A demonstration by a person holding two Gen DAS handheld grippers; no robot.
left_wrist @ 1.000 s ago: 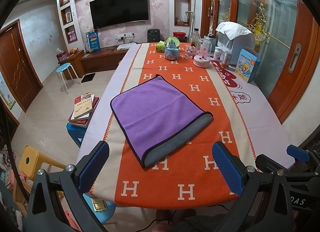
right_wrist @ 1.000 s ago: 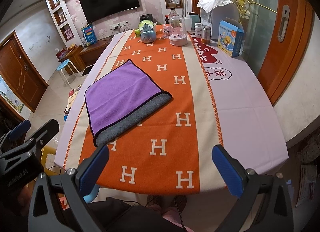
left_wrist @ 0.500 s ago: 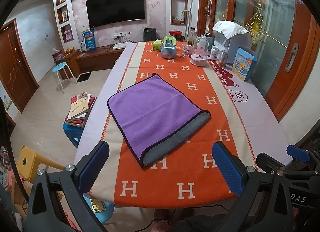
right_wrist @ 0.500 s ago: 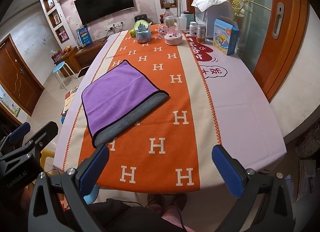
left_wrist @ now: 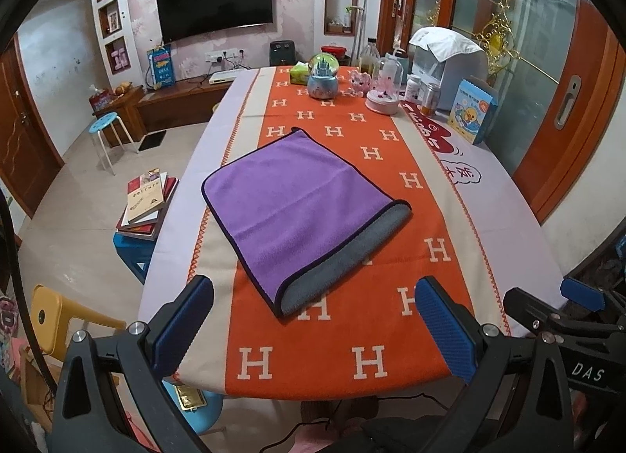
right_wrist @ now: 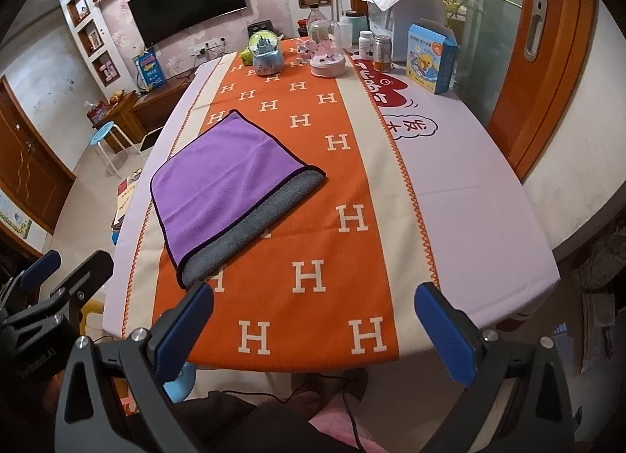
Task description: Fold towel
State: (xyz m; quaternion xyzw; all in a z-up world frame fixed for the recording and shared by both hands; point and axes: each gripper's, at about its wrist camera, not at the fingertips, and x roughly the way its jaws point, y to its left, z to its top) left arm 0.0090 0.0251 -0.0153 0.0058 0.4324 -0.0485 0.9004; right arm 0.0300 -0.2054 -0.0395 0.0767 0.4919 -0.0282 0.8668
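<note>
Purple microfibre towel (left_wrist: pixel 297 195) with a grey underside lies folded flat on the orange H-patterned table runner (left_wrist: pixel 391 296), left of the table's centre, its grey lower layer peeking out along the near-right edge. Both black tongs with blue finger pads, left gripper (left_wrist: pixel 313 328) and right gripper (right_wrist: pixel 313 328), hang wide open and empty at the near table edge, well apart from the towel. A glass snow globe (left_wrist: pixel 322 75) stands at the far end.
</note>
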